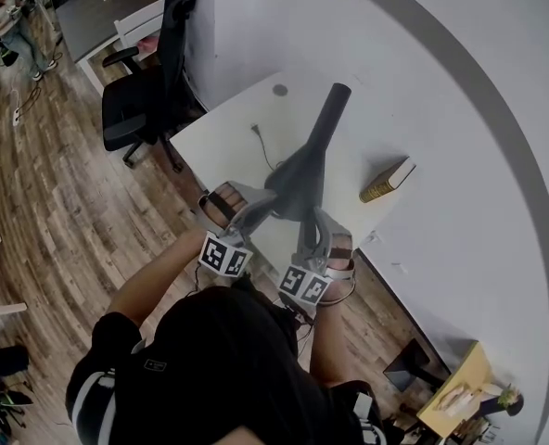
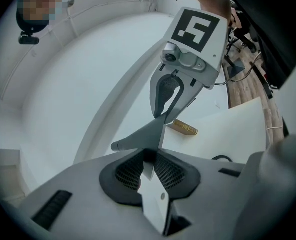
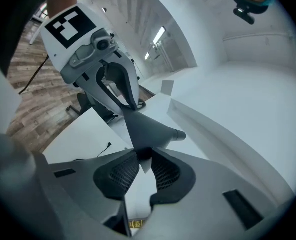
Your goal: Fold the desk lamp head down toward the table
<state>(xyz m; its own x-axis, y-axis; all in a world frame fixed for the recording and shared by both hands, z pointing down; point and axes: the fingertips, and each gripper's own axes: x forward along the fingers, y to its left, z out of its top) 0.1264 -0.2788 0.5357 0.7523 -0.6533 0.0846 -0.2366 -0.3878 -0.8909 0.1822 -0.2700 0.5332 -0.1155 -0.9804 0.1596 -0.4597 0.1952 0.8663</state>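
The dark grey lamp head (image 1: pixel 300 176) hangs over the white counter (image 1: pixel 228 137), its wide near end caught between both tools and its narrow end pointing far right. The left tool (image 1: pixel 263 200) is clenched on the head's left edge, and the thin rim sits between its pads (image 2: pixel 133 170). The right tool (image 1: pixel 313 222) grasps the opposite edge in the same way, as its own view shows (image 3: pixel 142 156). No view shows the lamp's stem or base. The person's head and shoulders hide the counter's near edge. A book (image 1: pixel 387 181) lies at the right edge, and a cable (image 1: pixel 263 146) lies beyond the lamp, its near end lost under the head.
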